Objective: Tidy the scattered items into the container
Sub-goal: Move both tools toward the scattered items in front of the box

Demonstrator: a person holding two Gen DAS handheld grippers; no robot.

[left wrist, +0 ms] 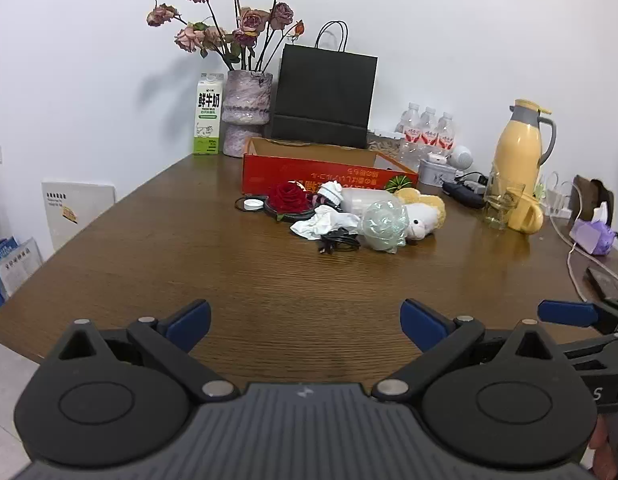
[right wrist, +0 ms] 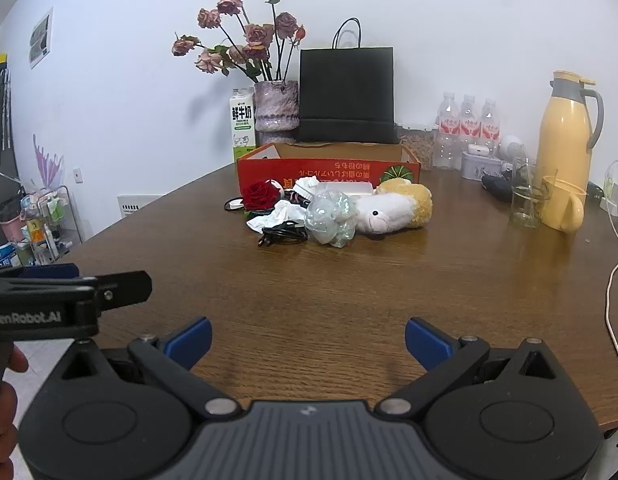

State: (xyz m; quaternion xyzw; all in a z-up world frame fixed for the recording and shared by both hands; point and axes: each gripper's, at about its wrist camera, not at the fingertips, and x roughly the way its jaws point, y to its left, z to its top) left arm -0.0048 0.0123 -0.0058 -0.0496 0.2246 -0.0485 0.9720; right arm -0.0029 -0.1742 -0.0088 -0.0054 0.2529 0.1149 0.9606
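Your left gripper (left wrist: 305, 326) and right gripper (right wrist: 308, 344) both gape empty; the crushed plastic bottle (right wrist: 331, 218) lies well ahead, before the red cardboard box (right wrist: 329, 172).

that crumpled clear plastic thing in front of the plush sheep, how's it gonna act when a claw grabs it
The crumpled clear plastic looks thin and creased, so it will probably cave in and crackle rather than hold shape. It seems very light for its bulk, so a nudge may just skid it across the wooden table. It leans against the plush sheep, which might shift too.
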